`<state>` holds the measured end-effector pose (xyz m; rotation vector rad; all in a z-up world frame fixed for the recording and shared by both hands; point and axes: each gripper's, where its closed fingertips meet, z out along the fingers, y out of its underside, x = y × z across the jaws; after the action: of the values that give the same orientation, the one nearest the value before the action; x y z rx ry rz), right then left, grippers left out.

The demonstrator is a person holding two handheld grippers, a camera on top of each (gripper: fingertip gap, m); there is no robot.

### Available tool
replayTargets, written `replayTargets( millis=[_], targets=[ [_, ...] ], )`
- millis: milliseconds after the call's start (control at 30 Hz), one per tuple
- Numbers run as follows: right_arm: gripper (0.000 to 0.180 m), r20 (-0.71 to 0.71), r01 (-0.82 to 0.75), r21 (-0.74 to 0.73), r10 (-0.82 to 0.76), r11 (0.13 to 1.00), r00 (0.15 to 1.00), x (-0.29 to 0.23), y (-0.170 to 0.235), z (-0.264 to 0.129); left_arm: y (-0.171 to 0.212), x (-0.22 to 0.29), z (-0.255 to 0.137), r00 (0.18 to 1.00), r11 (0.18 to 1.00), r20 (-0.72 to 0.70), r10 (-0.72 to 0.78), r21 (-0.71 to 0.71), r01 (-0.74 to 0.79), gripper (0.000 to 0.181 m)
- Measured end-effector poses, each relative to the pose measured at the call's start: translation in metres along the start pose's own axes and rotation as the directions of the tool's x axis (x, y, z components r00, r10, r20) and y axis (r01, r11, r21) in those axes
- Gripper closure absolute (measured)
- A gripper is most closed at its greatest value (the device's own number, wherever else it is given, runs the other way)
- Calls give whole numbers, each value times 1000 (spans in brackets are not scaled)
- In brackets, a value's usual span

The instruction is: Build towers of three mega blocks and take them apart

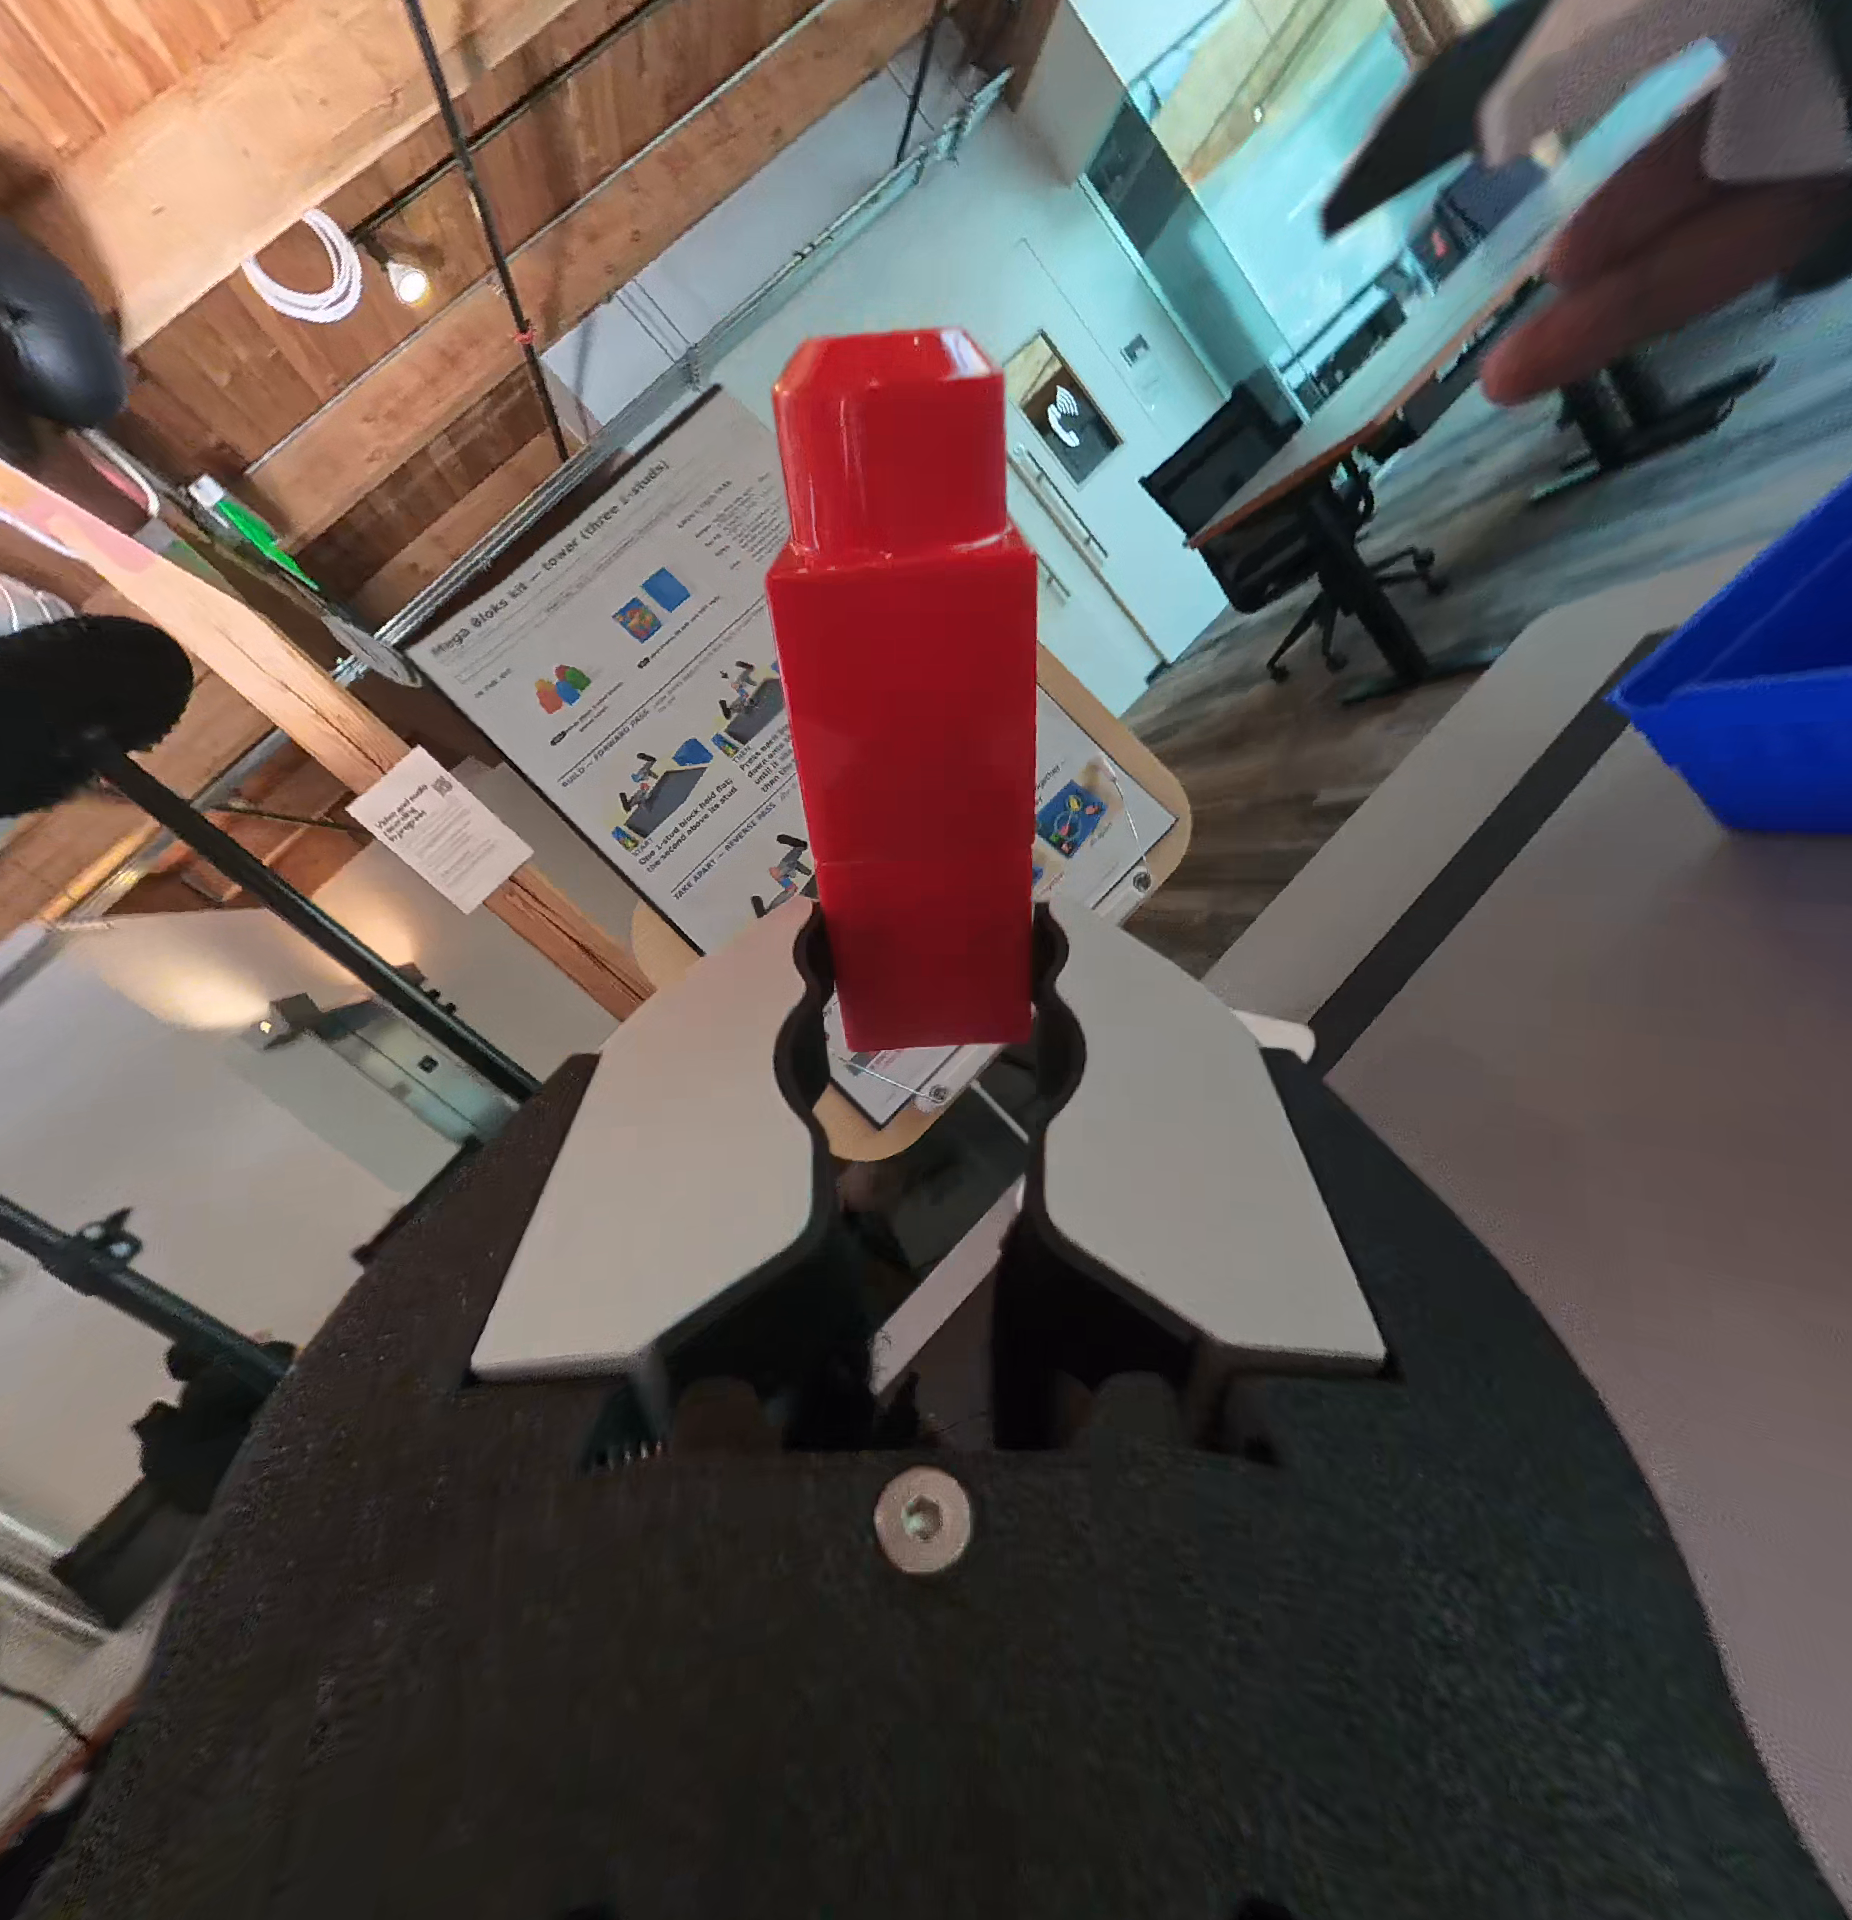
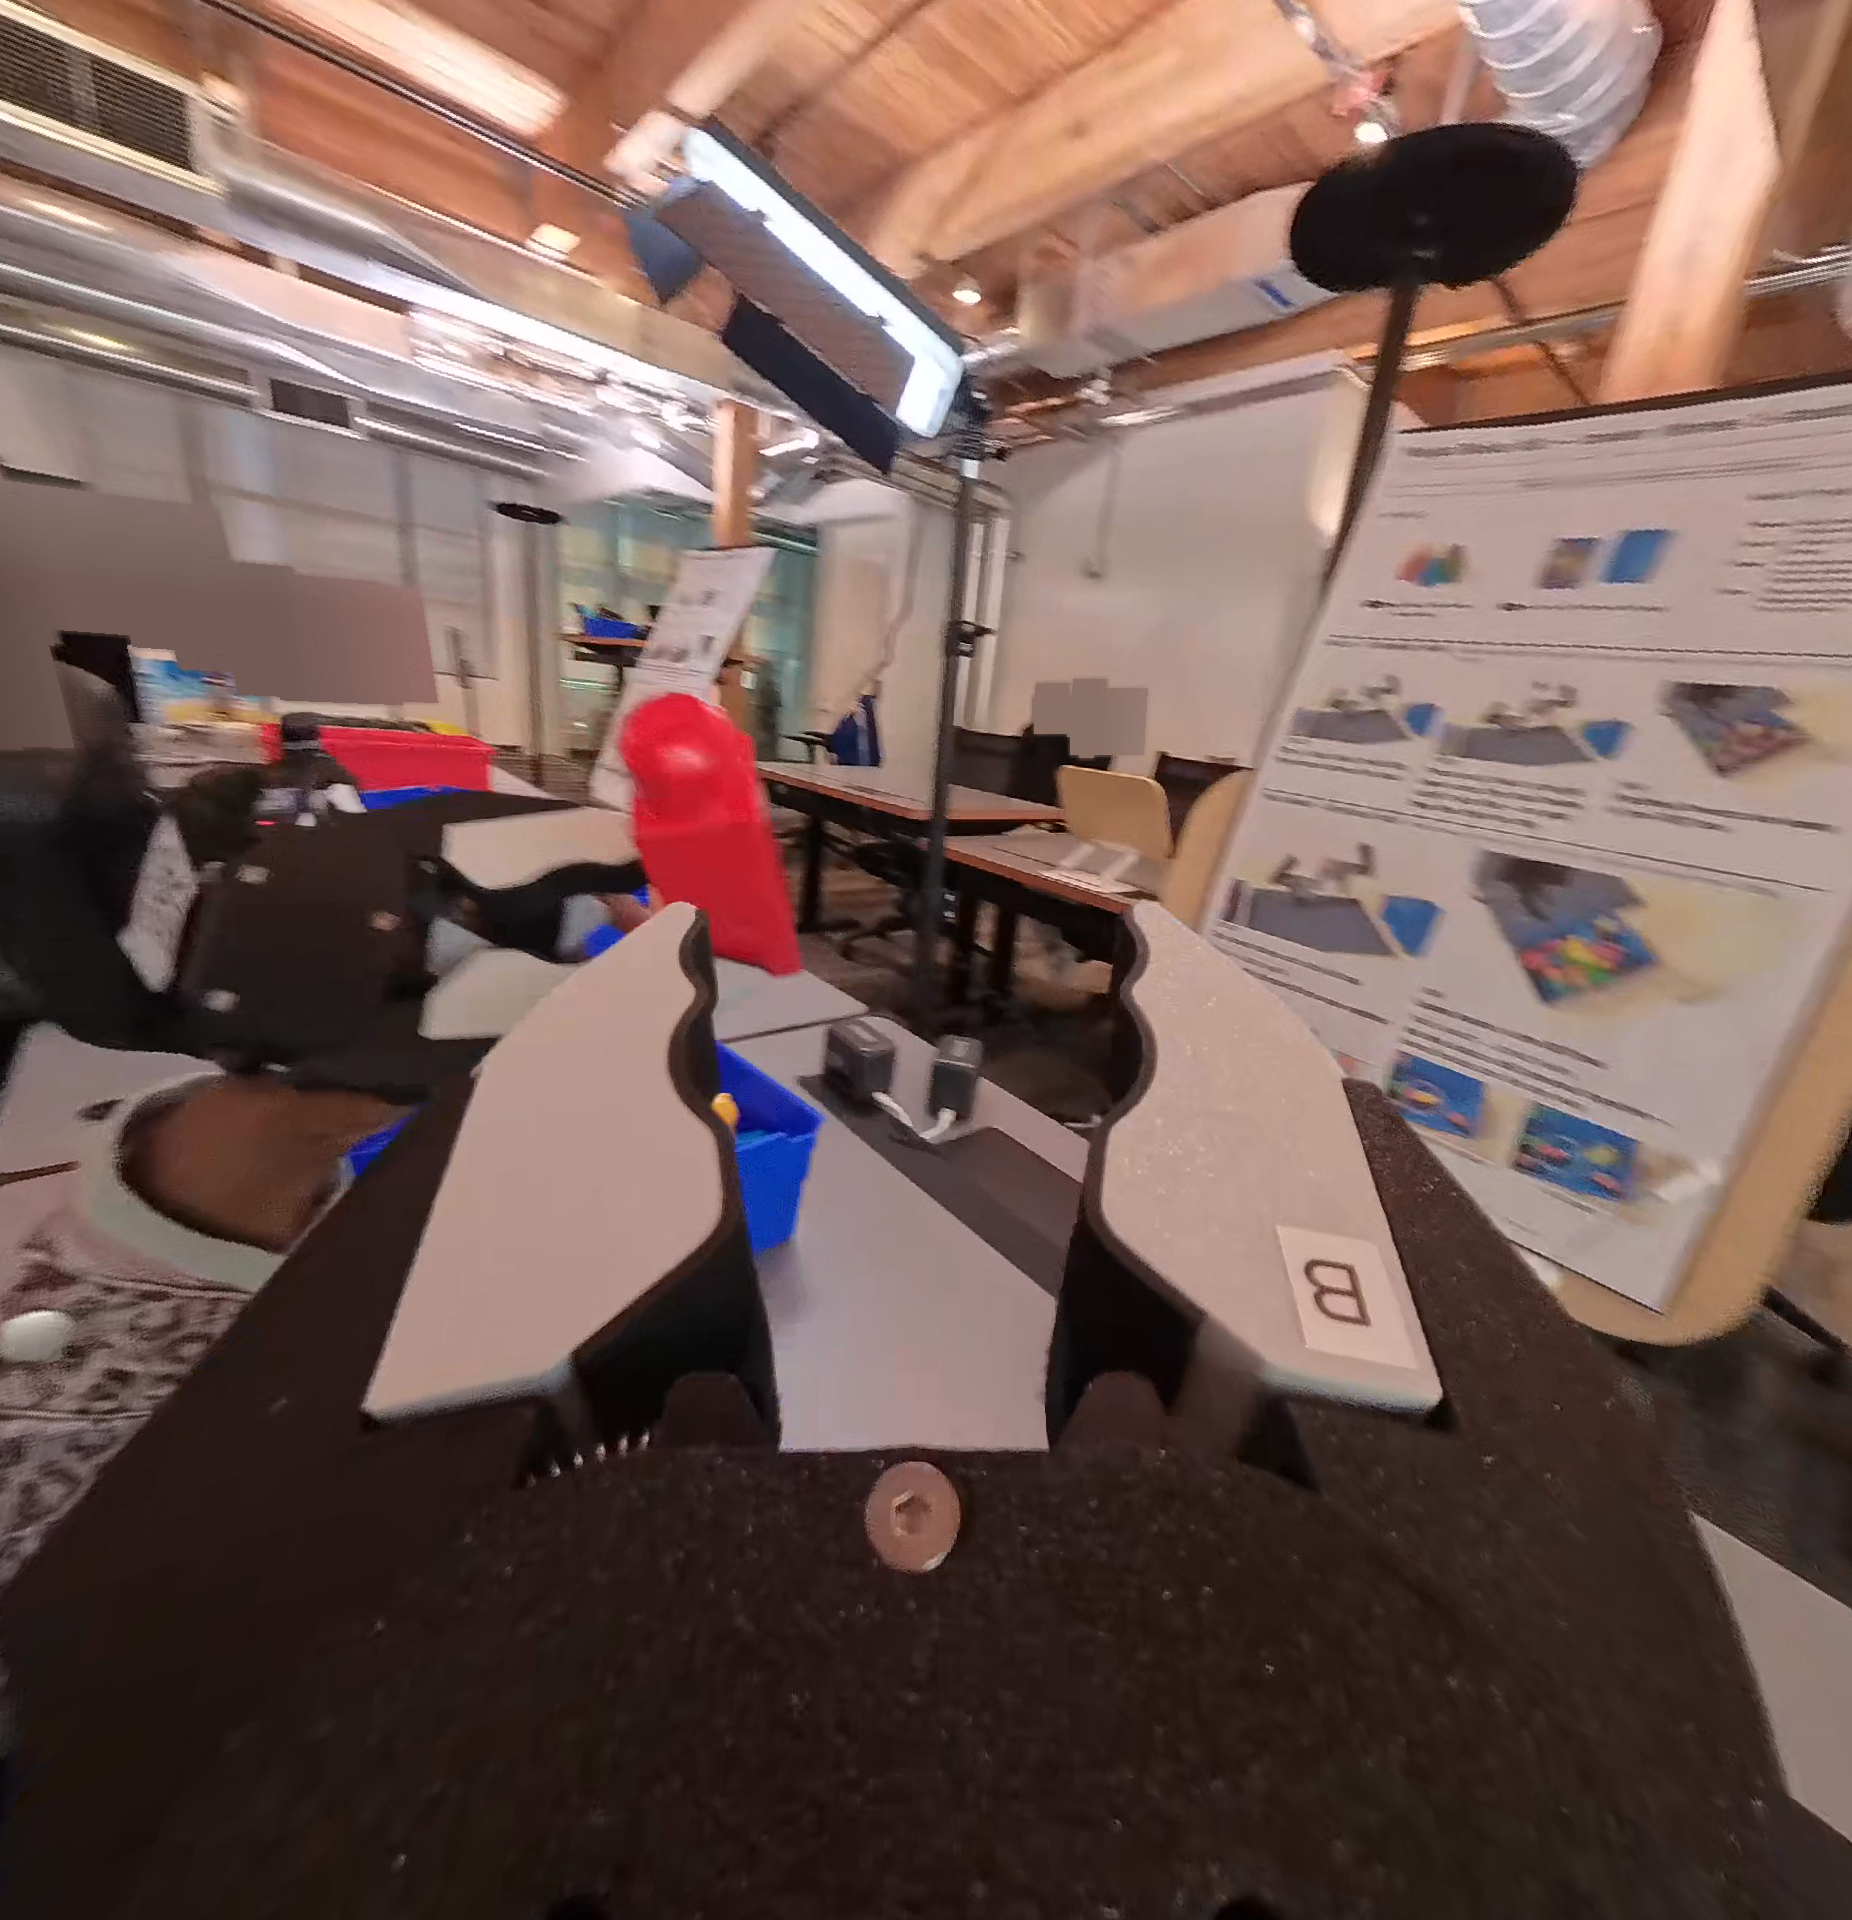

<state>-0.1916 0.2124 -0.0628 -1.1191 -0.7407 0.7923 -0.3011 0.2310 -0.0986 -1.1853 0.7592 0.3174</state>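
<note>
Your left gripper (image 1: 927, 987) clamps the base of a glossy red plastic block tower (image 1: 906, 707), raised in open air. Your right gripper (image 2: 911, 997) is spread and empty, near the blue plastic bin (image 2: 771, 1164) on the smooth grey table (image 2: 901, 1299).

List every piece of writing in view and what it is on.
I won't repeat wording; here is what carries it.
Instruction board: printed headings and captions.
White paper notice left of it: small print.
White sticker on the right gripper: one character.
Red block tower: none.
</note>
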Motion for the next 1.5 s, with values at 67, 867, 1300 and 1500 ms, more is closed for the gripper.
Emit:
replayTargets(
  millis=[67, 867, 1300, 1500],
  targets=[
    [100, 62, -20, 5, 20, 1000, 998, -14, 1, 8, 1, 10, 3, 996, 996, -17, 83, -18, -84, 145],
    [144, 93, 89, -115, -79, 989, 993, -42, 36, 43, -8, 52, 5, 934, 945, -146, 327, 40, -325, 145],
    [144, 90, 91, -111, -81, 990, 993, -42, 34, 44, -8, 51, 5, 943, 957, -164, 290, 35, -288, 145],
    [144, 87, 101, -124, -90, 987, 992, -42, 36, 44, -4, 50, 6, 941, 957, -172, 290, 23, -291, 145]
  ],
)
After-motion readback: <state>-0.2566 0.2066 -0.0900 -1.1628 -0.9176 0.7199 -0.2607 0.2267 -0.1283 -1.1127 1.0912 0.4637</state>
